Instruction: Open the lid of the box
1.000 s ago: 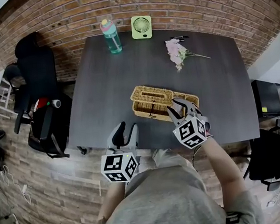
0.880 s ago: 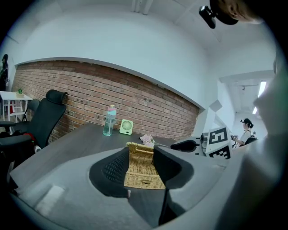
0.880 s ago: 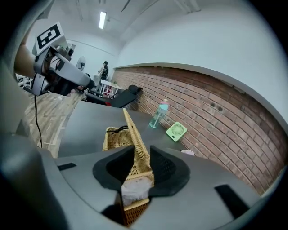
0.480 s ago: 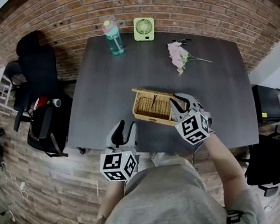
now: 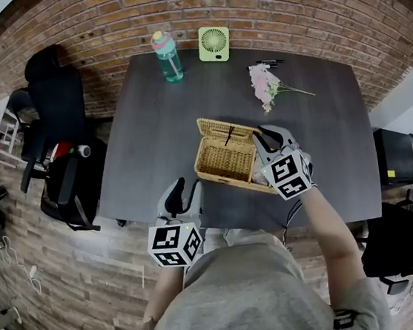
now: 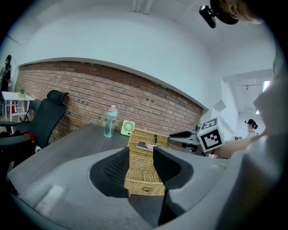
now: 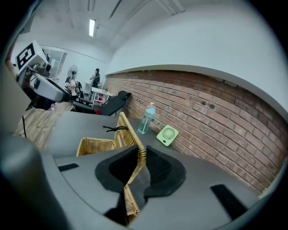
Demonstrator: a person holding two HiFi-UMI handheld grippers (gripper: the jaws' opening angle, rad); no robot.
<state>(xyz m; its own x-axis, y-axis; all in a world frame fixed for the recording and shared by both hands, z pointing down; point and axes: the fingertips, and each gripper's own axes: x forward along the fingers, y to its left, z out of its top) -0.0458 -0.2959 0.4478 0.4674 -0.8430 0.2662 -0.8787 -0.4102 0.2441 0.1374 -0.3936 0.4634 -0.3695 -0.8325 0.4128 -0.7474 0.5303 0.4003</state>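
Note:
A woven wicker box [image 5: 225,164] sits near the front middle of the dark table [image 5: 156,122]. Its hinged lid [image 5: 226,130] stands tilted up at the far side. My right gripper [image 5: 269,136] is at the box's right end. In the right gripper view the lid's rim [image 7: 129,132] runs between the pads, and the right gripper [image 7: 140,155] is shut on it. My left gripper [image 5: 185,189] hovers at the table's front edge, short of the box and apart from it. From the left gripper [image 6: 141,157], which is open with nothing in it, the box [image 6: 142,177] shows beyond the jaws.
At the table's far edge stand a teal bottle [image 5: 166,55] and a green mini fan [image 5: 213,44]. Pink flowers [image 5: 265,84] and a pen [image 5: 263,64] lie at the back right. A black office chair [image 5: 53,104] and bags stand left of the table.
The right gripper has closed on the lid and lifted it from flat to raised. The box has turned a little on the table. The left gripper has stayed put.

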